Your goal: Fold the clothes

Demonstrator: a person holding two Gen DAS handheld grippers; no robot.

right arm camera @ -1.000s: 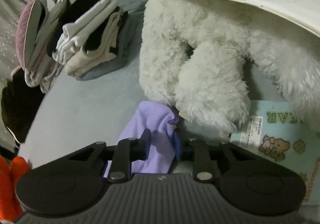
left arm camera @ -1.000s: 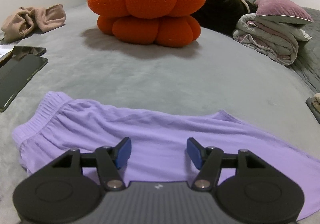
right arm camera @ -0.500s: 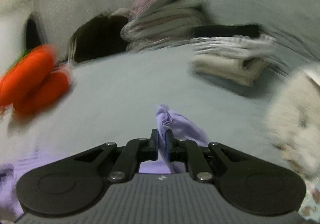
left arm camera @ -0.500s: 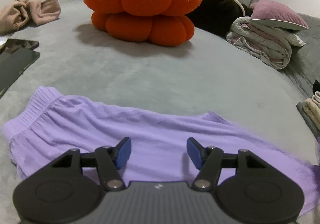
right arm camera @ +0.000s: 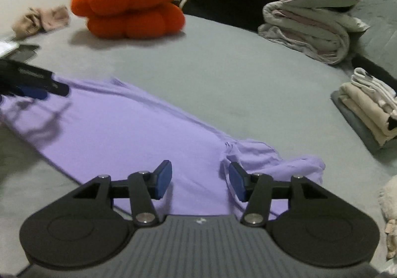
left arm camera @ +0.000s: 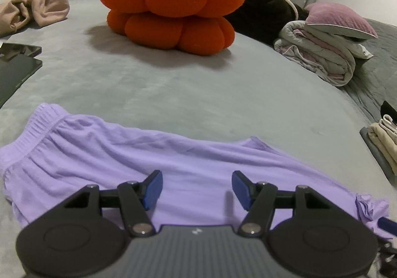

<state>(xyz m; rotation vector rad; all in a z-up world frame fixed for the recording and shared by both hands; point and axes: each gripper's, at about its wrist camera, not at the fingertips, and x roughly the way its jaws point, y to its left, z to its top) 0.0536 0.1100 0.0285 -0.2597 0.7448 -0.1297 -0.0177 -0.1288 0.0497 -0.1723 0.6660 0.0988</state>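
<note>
Since a second ago the right gripper (right arm camera: 199, 181) has swung away from the white plush toy, let go of the hem it pinched, and now faces the bed (right arm camera: 223, 74); its jaws are opening, with nothing between the pads. Purple shorts (left arm camera: 139, 161) lie flat on the grey bed, their long axis running left to right in the left wrist view: elastic waistband at the left, crumpled leg hem at the right. From the right wrist they slant from far left to near right. Over the waistband end the left gripper (left arm camera: 197, 187) hovers, jaws spread and empty, unmoved. Both near edges of the shorts are hidden behind the gripper bodies. At the right edge, a folded pile (right arm camera: 367, 111) is cut off.
</note>
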